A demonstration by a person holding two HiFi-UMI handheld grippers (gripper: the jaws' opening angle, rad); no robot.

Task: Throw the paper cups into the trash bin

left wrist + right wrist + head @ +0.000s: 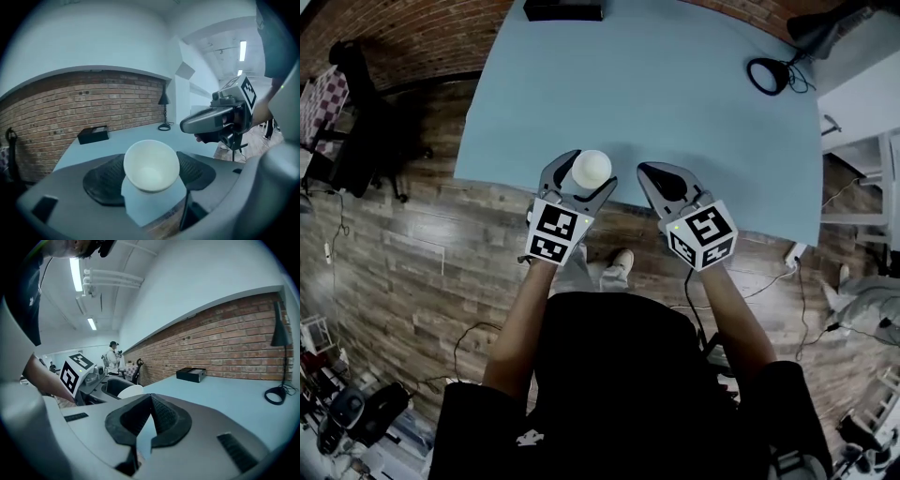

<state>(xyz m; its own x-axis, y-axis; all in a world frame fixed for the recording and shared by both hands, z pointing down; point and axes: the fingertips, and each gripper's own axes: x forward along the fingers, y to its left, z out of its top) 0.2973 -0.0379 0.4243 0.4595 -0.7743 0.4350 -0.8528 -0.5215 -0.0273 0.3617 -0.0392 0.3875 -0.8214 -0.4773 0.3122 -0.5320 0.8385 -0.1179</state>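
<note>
**Colleague:** What's your left tool doing?

**Me:** My left gripper (pixel 581 180) is pinching the paper cup (pixel 592 167), with one pad on each side of it. I've got the cup up off the table. It's tilted so its open mouth faces back at that gripper's camera, and I can see it's empty inside.

**Colleague:** Where is that relative to the table?

**Me:** In the head view it sits over the near edge of the light blue table (pixel 675 84). The wooden floor (pixel 412 272) runs off to the left.

**Colleague:** And the right one?

**Me:** My right gripper (pixel 656 176) is just beside the left without touching it. Its jaws are pressed together at the tips, with nothing between them.

**Colleague:** Anything else on the table?

**Me:** There's a black box (pixel 564 9) at the far edge, by the brick wall (pixel 70 108). A desk lamp (pixel 768 75) stands toward the far right corner.
</note>
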